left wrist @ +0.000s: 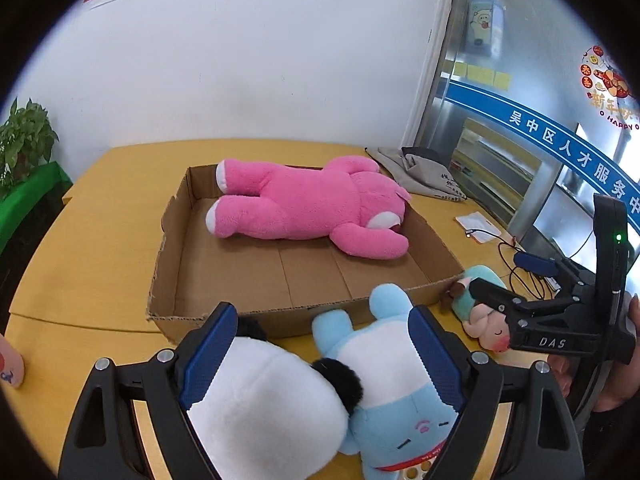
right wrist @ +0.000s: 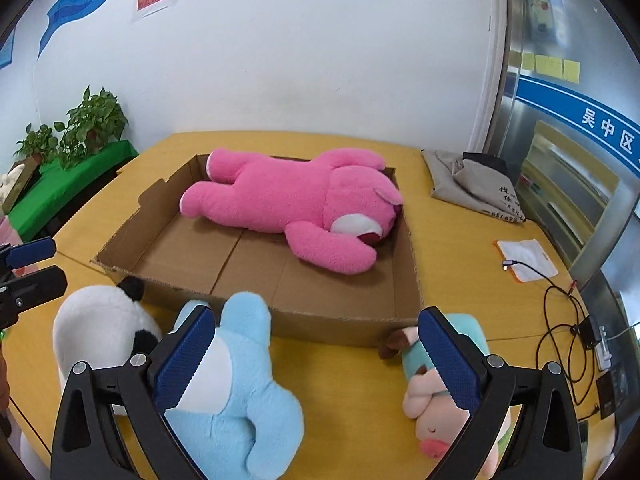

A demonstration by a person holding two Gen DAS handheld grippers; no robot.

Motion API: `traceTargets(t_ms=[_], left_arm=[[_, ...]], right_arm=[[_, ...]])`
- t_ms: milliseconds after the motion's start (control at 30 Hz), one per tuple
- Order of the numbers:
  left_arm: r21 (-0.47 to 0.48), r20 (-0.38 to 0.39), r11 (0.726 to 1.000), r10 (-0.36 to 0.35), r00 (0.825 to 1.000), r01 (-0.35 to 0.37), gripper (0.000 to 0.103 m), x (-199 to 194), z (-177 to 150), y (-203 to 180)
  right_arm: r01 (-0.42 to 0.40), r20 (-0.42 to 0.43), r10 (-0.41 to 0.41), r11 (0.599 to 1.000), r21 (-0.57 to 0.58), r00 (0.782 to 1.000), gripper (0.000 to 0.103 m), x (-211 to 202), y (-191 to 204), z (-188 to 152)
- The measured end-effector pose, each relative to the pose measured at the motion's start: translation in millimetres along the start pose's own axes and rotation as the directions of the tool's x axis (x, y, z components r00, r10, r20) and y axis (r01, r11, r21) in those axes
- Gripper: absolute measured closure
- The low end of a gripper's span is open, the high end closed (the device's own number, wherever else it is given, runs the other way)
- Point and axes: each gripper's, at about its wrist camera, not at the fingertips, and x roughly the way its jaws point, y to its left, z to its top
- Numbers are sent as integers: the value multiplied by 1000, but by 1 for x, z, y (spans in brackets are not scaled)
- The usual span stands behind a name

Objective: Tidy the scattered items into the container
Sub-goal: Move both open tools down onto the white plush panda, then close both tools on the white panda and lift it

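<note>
Both claws spread above plush toys near the cardboard box (left wrist: 256,276).
Left claw (left wrist: 320,356) straddles panda (left wrist: 264,404) and blue toy (left wrist: 404,416), lower frame; right claw (right wrist: 316,360) empty; toys partly cut off.

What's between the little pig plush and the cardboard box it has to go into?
Nothing visible. The pig plush lies on the table just outside the cardboard box's low near wall, with open box floor beyond it.
</note>
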Motion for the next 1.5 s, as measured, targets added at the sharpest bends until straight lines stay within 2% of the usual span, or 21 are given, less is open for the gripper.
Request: traceTargets(t_ms=[533,600,667,767,867,933,1033,1133,1200,1333,1433,1500], left_arm=[[17,-37,999,-26,999,27,15,-2,-19,-11],[14,-43,1000,-23,999,24,15,-6,-21,-4],[2,-49,1000,-23,999,23,15,-10,-24,7],[-32,-71,999,-19,997,17,15,-13,-31,28],[-69,-93,998,-6,996,-1,15,-17,-42,49],[-102,-103,995,-5,995,-5,15,-19,-50,64],[-154,-116,988,-17,993,-1,15,-21,-62,85],[-222,-133,975,-27,991,-3,15,-20,-77,108],[-269,-139,963,-64,988,25,15,-17,-89,123],[-328,-155,934,-199,968,140,15,2,-105,145],[-349,-165,901,-330,929,258,15,22,-111,153],[-364,-181,880,-388,904,305,12,35,-114,158]], right_arm=[[-33,-24,32,999,-11,999,0,0,2,-18],[-55,-29,55,998,-10,998,0,1,3,-20],[-120,-36,120,992,-22,992,0,2,9,-22],[-245,-43,242,964,-102,969,0,0,34,-27],[-332,-64,326,925,-186,943,0,2,67,-32],[-391,-92,380,900,-195,920,0,8,82,-37],[-482,-133,465,859,-171,875,0,21,100,-43],[-541,-167,517,823,-174,840,0,31,118,-45],[-561,-186,530,798,-222,827,0,35,134,-47],[-577,-204,540,751,-322,817,0,42,164,-47],[-575,-249,519,729,-372,818,0,62,186,-49],[-559,-271,488,730,-394,829,0,75,194,-52]])
